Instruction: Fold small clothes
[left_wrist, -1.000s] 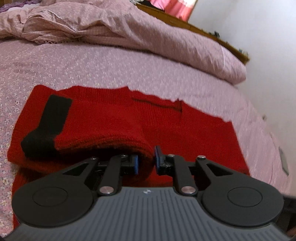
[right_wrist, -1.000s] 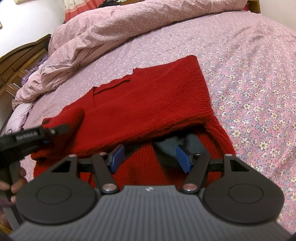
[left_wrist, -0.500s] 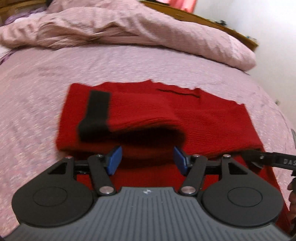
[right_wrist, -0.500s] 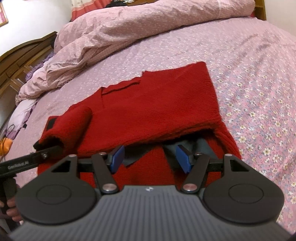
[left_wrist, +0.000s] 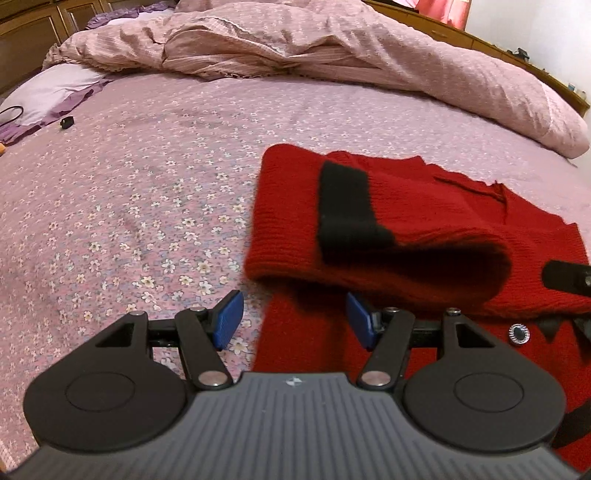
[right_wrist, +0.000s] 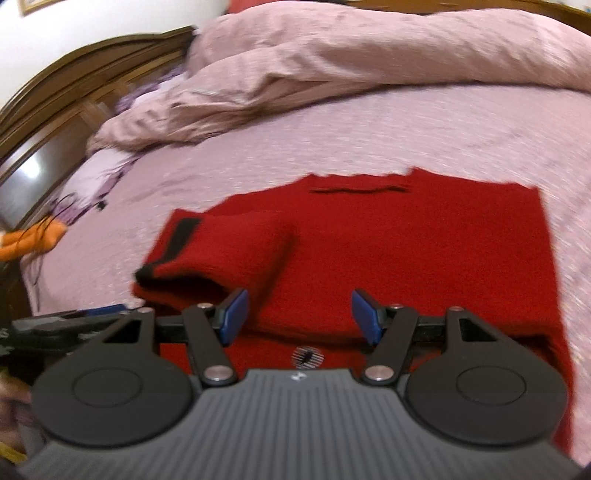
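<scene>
Lying flat on bedspread (left_wrist: 147, 177): red sweater (left_wrist: 424, 206), sleeve (right_wrist: 229, 247) folded in.

Honestly nothing readable here. There's a tiny pale logo mark (left_wrist: 292, 381) on the ribbed grey housing (left_wrist: 295, 424) of the left gripper, probably a brand emblem, but it's too small to make out.

1. Left tool (left_wrist: 291, 319): was clamped on the sleeve (left_wrist: 373, 236); jaws have opened, now empty, drawn back left of it.
2. Sleeve: released, now folded across the sweater (right_wrist: 424, 240).
3. Right tool (right_wrist: 297, 317): withdrawn from the grey fabric; view shifted.
</scene>
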